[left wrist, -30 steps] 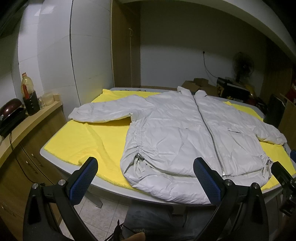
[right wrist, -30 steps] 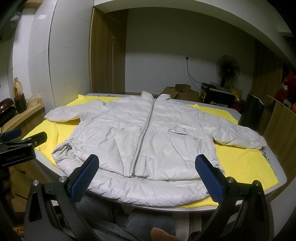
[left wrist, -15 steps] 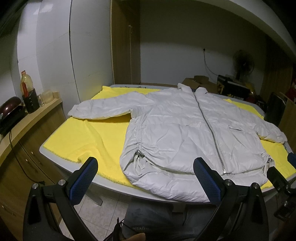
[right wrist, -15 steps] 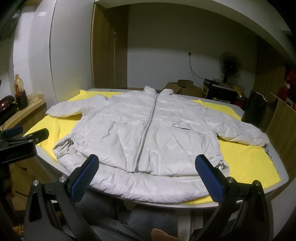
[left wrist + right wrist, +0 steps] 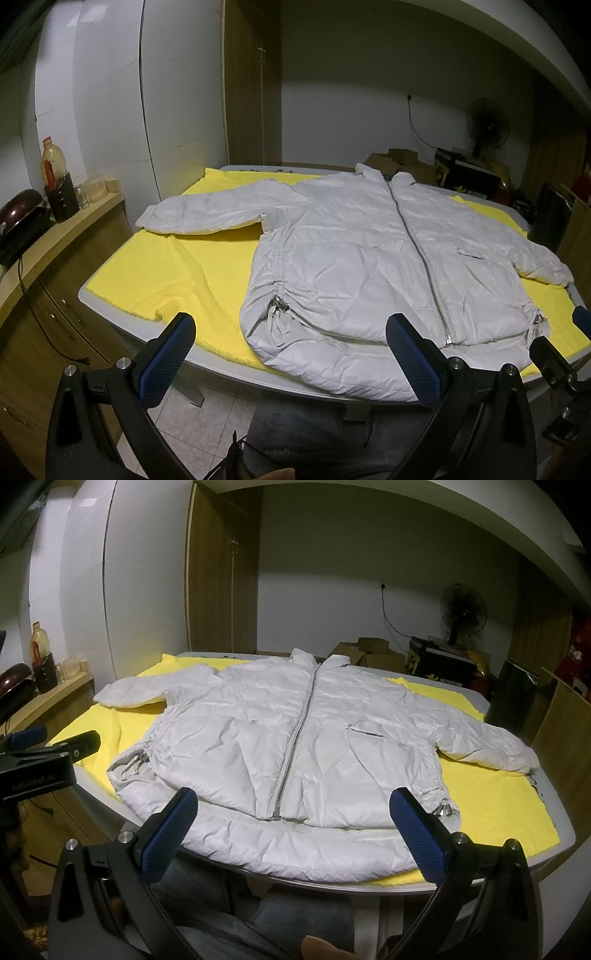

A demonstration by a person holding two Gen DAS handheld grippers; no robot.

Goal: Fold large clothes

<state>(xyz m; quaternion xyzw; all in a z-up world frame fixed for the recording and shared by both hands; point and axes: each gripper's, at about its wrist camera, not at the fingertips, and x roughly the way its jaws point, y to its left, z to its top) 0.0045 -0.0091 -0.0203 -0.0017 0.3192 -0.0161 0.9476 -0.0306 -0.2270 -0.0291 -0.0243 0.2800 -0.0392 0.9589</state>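
A white puffer jacket (image 5: 351,258) lies flat and zipped, front up, on a yellow cloth (image 5: 177,269) over a grey table, both sleeves spread out. It also shows in the right wrist view (image 5: 288,738). My left gripper (image 5: 291,354) is open and empty, held short of the table's near edge by the jacket's left hem. My right gripper (image 5: 295,830) is open and empty, short of the near edge in front of the zipper's lower end. The left gripper shows at the left edge of the right wrist view (image 5: 40,757).
A wooden counter (image 5: 55,236) with a bottle and jars stands left of the table. Cardboard boxes (image 5: 369,653), a fan (image 5: 461,609) and dark boxes stand behind. A wooden panel (image 5: 565,731) stands at the right. The person's legs are below the near edge.
Both grippers have risen slightly and edged toward the table, so the jacket sits a little lower and larger in both views. The jacket has not moved.
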